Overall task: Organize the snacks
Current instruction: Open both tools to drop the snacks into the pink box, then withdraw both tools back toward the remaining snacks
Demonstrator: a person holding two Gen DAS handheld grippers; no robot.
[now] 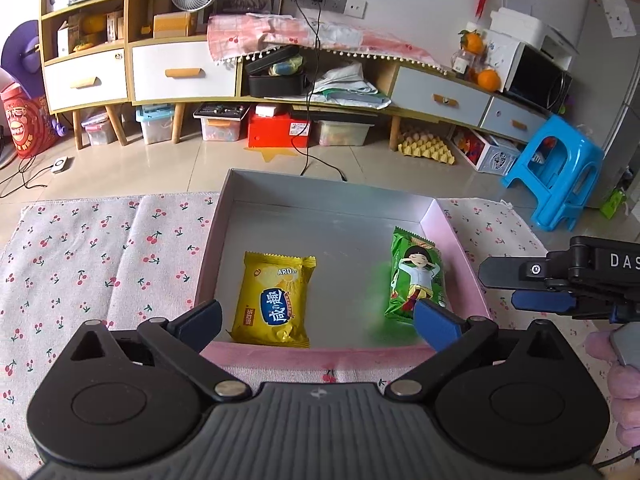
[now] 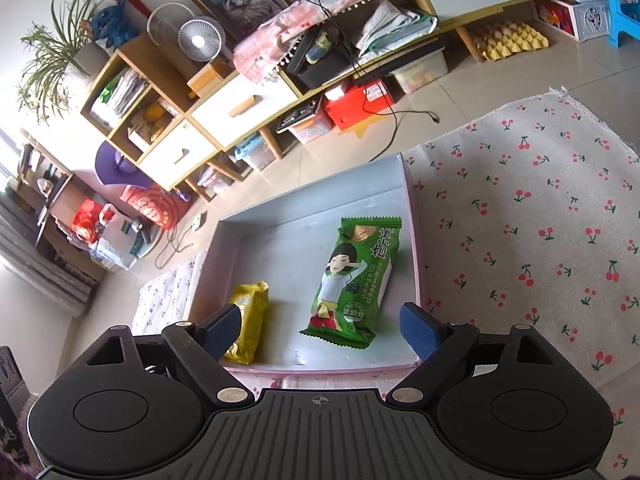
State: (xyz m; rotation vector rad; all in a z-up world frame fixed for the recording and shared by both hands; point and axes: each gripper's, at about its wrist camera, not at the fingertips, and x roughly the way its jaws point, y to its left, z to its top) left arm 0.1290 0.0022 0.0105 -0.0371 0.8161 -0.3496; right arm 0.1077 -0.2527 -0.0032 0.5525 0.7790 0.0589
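Note:
A shallow box (image 1: 454,236) with a grey inside and pink rim lies on the cherry-print cloth. In it lie a yellow snack packet (image 1: 276,300) on the left and a green snack packet (image 1: 416,276) on the right. My left gripper (image 1: 320,324) is open and empty above the box's near rim. My right gripper (image 2: 320,332) is open and empty, also over the near rim, with the green packet (image 2: 352,280) and the yellow packet (image 2: 248,320) just ahead. The right gripper also shows at the left wrist view's right edge (image 1: 516,286).
The cherry-print cloth (image 1: 100,260) spreads to both sides of the box (image 2: 412,208). Beyond it is tiled floor with a black cable (image 1: 308,156), a blue plastic stool (image 1: 556,172) at the right, and low cabinets with storage bins along the wall.

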